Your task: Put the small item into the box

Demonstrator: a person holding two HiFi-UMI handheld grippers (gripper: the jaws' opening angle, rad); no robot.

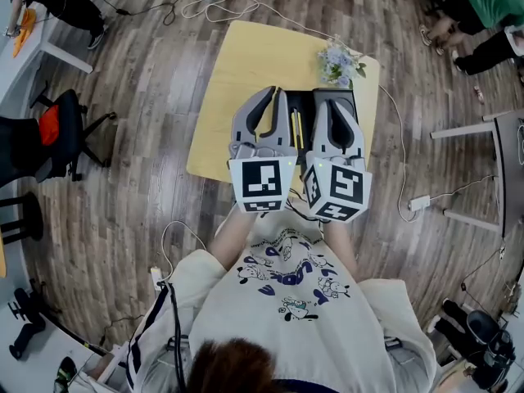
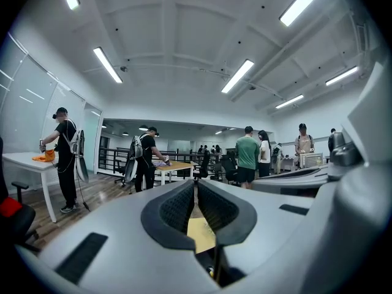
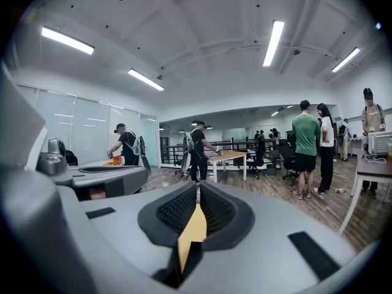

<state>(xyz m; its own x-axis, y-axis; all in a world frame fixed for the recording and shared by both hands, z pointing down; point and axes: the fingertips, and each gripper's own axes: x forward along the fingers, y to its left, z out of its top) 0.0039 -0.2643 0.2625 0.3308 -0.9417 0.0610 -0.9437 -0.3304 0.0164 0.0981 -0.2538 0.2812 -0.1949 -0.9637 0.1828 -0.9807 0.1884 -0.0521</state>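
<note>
The left tongs [image 1: 275, 93] and right tongs [image 1: 332, 98] hide most of the black box [image 1: 304, 102] and its contents.

You have a small pale yellow table [image 1: 237, 72] in front of you, standing on a grey-brown plank floor [image 1: 139, 178]. On its near right part sits a black box [image 1: 304, 103], only partly in sight (a couple of thin yellow sticks [image 1: 296, 128] show inside it). At the far right corner lies a bunch of pale flowers [image 1: 338, 62], close behind the box.
</note>
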